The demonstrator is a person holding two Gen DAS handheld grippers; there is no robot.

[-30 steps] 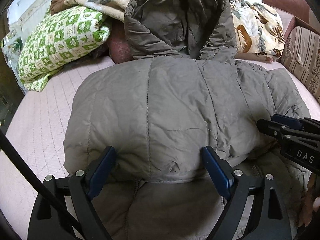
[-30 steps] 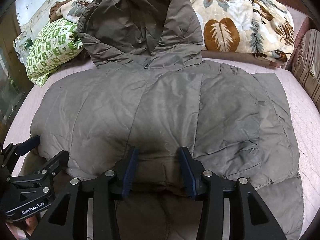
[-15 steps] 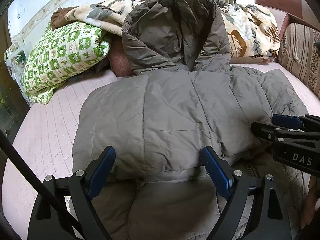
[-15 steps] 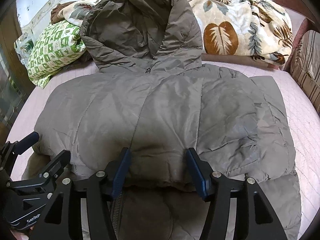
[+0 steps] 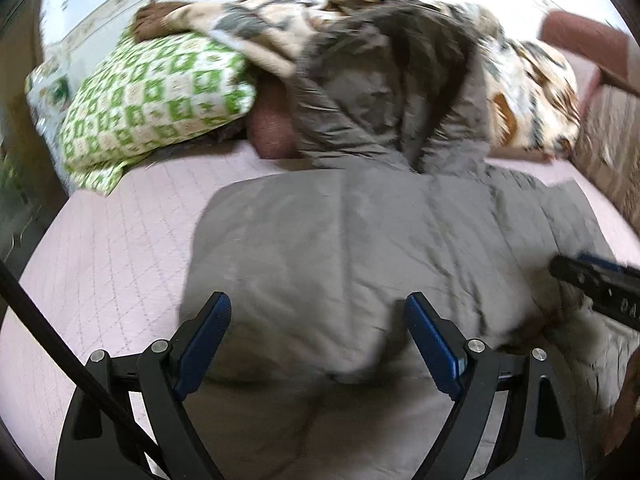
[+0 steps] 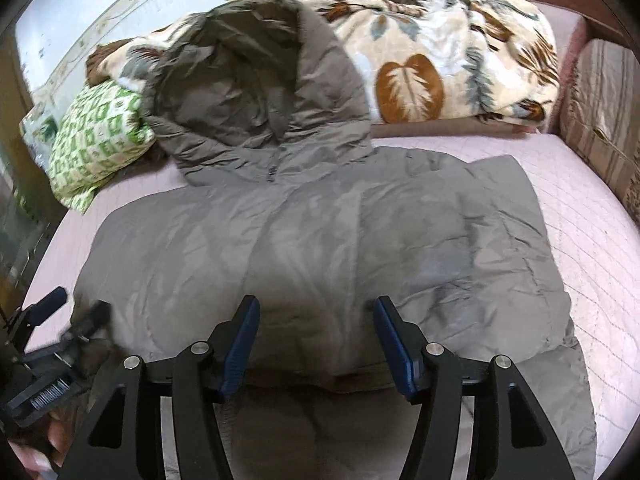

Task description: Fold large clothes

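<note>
Right, our padded jacket (image 6: 320, 240) fills the middle of the frame on the pink bed (image 6: 592, 248), bottom half doubled up over the chest, hood (image 6: 256, 92) propped on the blankets (image 6: 440, 60) at the top. We've got both tongs empty: left gripper (image 5: 318, 344) gaping wide, right gripper (image 6: 316, 344) open, above the fold. Next, we reckon, the hood comes down.

One jacket (image 6: 320, 240), two tools (image 5: 316, 344) (image 6: 316, 340), one pillow (image 5: 152, 104).
</note>
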